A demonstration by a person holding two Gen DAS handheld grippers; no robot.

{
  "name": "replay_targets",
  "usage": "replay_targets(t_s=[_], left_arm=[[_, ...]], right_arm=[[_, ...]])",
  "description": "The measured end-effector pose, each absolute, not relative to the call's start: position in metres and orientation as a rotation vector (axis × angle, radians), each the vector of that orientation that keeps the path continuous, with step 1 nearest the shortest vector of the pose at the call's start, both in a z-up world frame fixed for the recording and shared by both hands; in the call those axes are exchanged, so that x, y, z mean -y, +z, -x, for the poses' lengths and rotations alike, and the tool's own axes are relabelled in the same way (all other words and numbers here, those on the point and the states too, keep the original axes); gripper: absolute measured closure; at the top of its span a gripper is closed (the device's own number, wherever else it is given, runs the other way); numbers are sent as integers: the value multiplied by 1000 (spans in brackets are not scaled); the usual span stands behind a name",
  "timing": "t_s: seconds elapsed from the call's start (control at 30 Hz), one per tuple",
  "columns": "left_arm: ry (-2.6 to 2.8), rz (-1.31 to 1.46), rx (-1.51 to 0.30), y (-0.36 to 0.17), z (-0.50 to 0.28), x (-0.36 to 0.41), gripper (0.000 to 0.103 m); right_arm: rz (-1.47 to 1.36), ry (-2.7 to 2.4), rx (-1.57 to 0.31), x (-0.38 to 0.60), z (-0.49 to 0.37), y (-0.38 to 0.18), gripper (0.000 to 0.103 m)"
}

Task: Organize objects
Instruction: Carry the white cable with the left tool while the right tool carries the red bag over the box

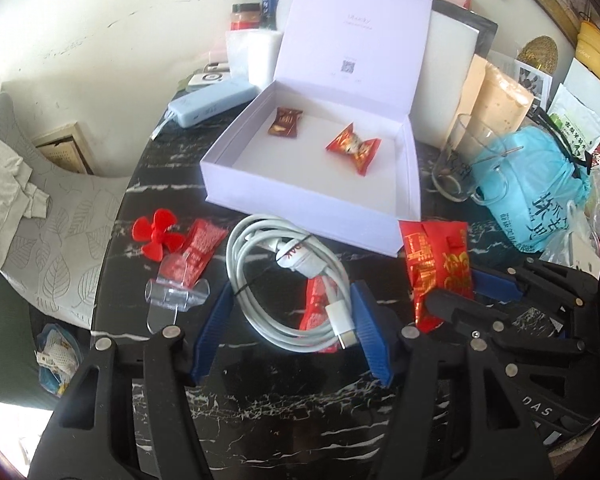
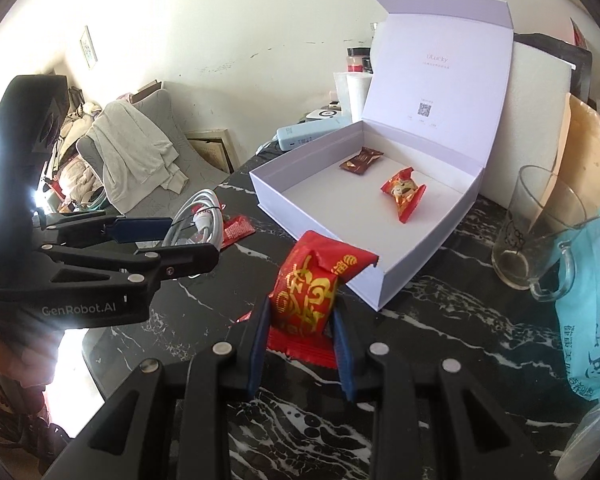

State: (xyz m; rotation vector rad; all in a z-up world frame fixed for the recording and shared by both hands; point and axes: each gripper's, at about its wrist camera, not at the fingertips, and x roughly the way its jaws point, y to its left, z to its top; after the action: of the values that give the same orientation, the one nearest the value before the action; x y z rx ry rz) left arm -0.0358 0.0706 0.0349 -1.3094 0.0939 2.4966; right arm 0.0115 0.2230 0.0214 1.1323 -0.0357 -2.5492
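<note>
A coiled white cable [image 1: 296, 292] is gripped between the pads of the left gripper [image 1: 292, 332], jaws about half open. A red packet [image 2: 312, 284] is pinched in the right gripper [image 2: 300, 340], jaws narrow, near the front wall of the open box [image 2: 324, 248]. Two candies [image 1: 286, 122] are seen inside the box. Only the left view shows the red fan [image 1: 154, 234] and clear holder [image 1: 172, 292]; the cable's underside is hidden.
</note>
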Motion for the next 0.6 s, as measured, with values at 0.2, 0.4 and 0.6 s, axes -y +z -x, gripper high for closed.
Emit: replay_targets(t_s=[0.2,0.4,0.6], left_arm=[[2475,1254,-123,49,44,-87,44],[2435,1233,-155,53,55,-104,44],[2403,1228,-185,53,71,-118,44]], right_arm=[[-1117,-2579,33,-234,-5,32,73],[-1124,-2596,41,-243,8,33,73],[-1131,-2605,44,-250,24,32,73]])
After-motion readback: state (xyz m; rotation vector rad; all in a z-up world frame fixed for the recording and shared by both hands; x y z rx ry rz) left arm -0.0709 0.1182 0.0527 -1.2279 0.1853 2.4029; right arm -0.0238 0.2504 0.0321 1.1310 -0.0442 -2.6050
